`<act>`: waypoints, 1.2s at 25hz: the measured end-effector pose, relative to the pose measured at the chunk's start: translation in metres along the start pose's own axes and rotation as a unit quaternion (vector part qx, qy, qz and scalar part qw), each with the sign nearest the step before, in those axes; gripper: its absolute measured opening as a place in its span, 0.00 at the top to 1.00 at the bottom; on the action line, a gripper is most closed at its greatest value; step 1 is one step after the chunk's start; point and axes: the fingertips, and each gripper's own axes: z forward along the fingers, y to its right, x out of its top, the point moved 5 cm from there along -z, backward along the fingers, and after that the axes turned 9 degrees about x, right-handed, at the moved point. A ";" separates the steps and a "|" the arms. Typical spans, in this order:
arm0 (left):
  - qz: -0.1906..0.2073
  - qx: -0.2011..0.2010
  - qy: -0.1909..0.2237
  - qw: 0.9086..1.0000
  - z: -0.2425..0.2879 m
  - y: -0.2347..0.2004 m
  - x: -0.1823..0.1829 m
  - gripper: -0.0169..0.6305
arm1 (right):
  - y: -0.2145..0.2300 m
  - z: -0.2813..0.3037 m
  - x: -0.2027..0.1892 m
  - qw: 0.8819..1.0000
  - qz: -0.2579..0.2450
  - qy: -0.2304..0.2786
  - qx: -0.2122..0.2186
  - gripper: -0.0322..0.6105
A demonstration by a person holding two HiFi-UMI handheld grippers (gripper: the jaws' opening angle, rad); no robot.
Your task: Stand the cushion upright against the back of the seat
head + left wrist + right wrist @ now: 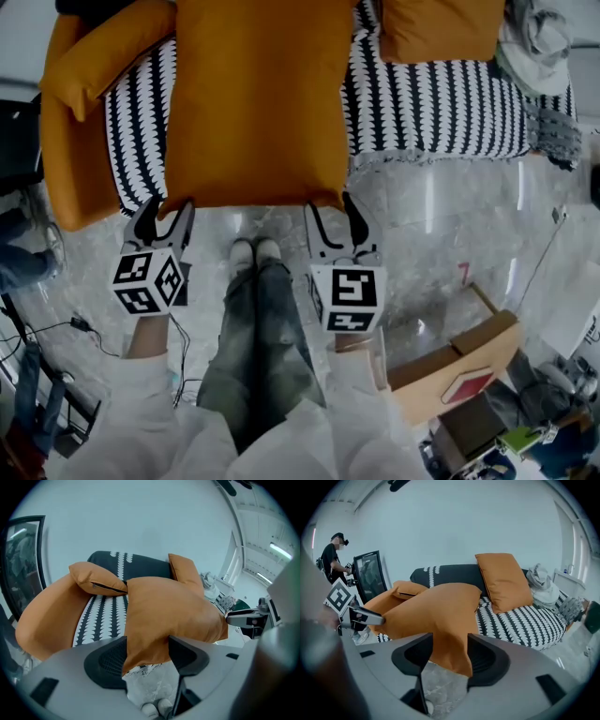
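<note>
A large orange cushion [258,103] lies flat on the black-and-white patterned seat [441,103] of a sofa, its front edge overhanging the floor. My left gripper [164,214] is at the cushion's front left corner and my right gripper [333,214] is at its front right corner. In the left gripper view the cushion [168,616] has a corner between the wide-spread jaws of the left gripper [146,656]. In the right gripper view the cushion [436,611] hangs a corner between the spread jaws of the right gripper [450,656]. The dark backrest [454,573] rises behind.
A second orange cushion [441,28] leans upright against the backrest at right. An orange armrest [66,141] bounds the left. Grey clothes [539,37] lie on the sofa's right end. A cardboard box [459,366] and cables [56,328] are on the floor. Another person [335,557] stands beside a monitor [370,576].
</note>
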 end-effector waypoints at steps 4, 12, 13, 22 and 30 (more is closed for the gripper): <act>0.006 -0.001 -0.005 1.000 0.002 0.001 -0.001 0.57 | 0.011 0.001 -0.010 1.000 0.003 -0.019 -0.009 0.62; 0.010 0.000 -0.006 1.000 -0.006 0.005 0.008 0.57 | 0.014 -0.003 -0.007 0.999 -0.001 -0.038 0.001 0.62; 0.010 0.002 -0.005 1.000 -0.007 0.003 0.009 0.57 | 0.013 -0.002 -0.005 0.999 -0.004 -0.039 0.000 0.62; 0.013 -0.005 -0.021 1.000 0.001 -0.001 -0.005 0.58 | 0.007 0.009 -0.020 0.998 -0.007 -0.069 0.008 0.63; 0.026 -0.021 -0.033 0.999 0.000 0.005 -0.017 0.70 | 0.007 0.007 -0.033 0.997 0.003 -0.081 -0.009 0.83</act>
